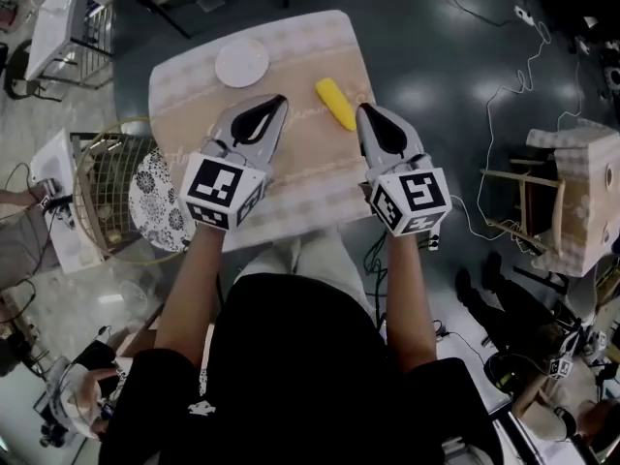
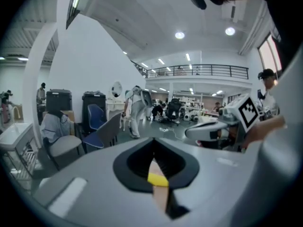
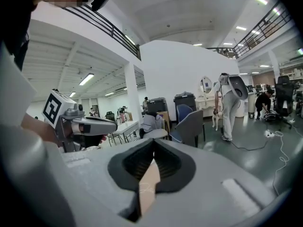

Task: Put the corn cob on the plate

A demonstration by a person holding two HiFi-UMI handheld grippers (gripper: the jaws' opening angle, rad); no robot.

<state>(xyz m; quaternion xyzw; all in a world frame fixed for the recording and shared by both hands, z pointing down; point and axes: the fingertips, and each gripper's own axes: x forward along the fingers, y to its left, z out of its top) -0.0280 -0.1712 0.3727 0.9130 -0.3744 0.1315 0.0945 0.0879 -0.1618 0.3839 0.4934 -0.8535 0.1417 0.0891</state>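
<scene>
Corn cob (image 1: 335, 103): lying bare on the table (image 1: 291, 201), past the gripper tips and between their two lines, slightly nearer the right one, touching neither; not on the plate (image 1: 242, 63). Nearest the camera: dark-clad torso, both forearms bare and stretched forward over the near table edge. Left gripper (image 1: 276, 103): held in the left hand, marker cube at the rear, pointed ahead over the tabletop; jaws pressed together, nothing between them, confirmed in the left gripper view. Narrow yellow strip noted through the slot below those closed jaws, against tan table surface. Right gripper (image 1: 366, 112): held level with the left one and alongside it, clear gap between the two; jaws likewise closed tight on nothing, confirmed in the right gripper view. Table: small, rounded corners, covered with a pale checked cloth with a tan middle band. Cob: yellow, set at a slant, one end towards the right gripper tip. Plate: white, round, empty, further back and to the left of the cob, near the far table edge, well apart from both grippers. Beside the table on the left: wire basket (image 1: 102, 192). On the dark floor to the right: loose white cable (image 1: 513, 95) and a cloth-draped wooden chair (image 1: 572, 192).
</scene>
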